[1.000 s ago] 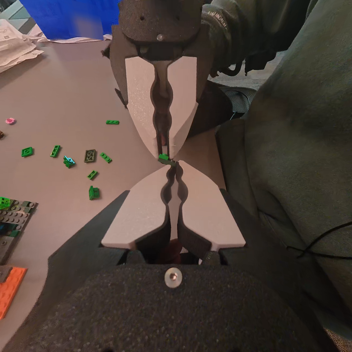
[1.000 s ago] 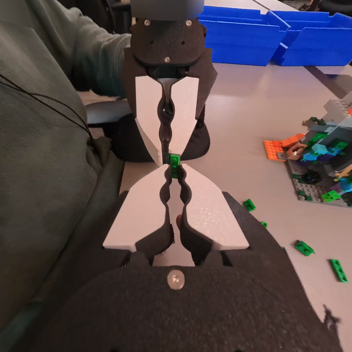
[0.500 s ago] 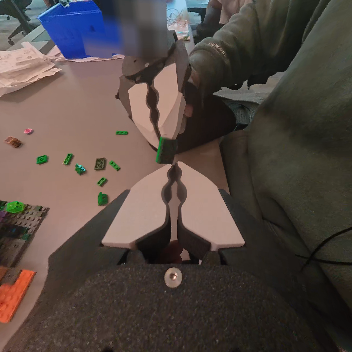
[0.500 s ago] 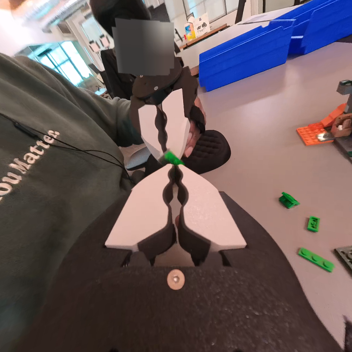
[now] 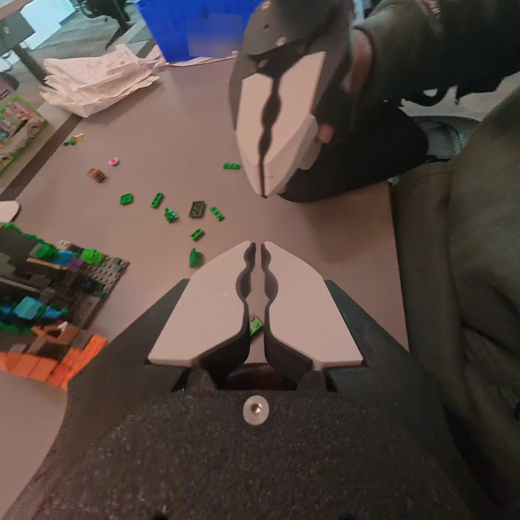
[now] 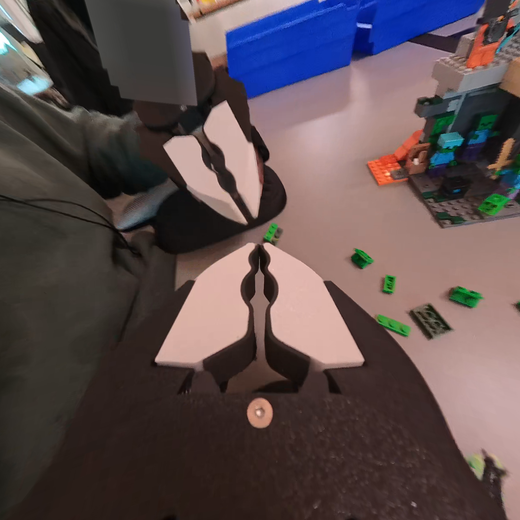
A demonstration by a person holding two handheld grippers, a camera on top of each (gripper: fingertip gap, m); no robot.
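My left gripper [image 5: 258, 245] hangs over the grey table [image 5: 309, 230] near its front edge, its jaws a narrow slit apart with nothing between them. A small green and dark brick piece [image 5: 255, 327] lies on the table beneath it, seen through the gap. The right wrist view shows the same piece [image 6: 273, 235] just past my right gripper [image 6: 259, 247], which is shut and empty. Each gripper also shows in the other's view: the right gripper [image 5: 264, 194] and the left gripper [image 6: 245, 221], both tilted tips-down and apart.
A brick model on a grey baseplate [image 5: 109, 270] with an orange plate [image 5: 42, 368] stands to the left; it also shows in the right wrist view [image 6: 464, 168]. Loose green plates [image 5: 157, 199] lie scattered. Blue bins [image 6: 289, 56] and papers [image 5: 92, 81] sit at the back. A person's green sleeve [image 5: 464, 253] borders the table. Left and right tips are no more than a few centimetres apart.
The two grippers have drawn apart and tipped down toward the table. The green piece has left the right gripper's tips and now lies on the table. The left jaws have parted slightly.
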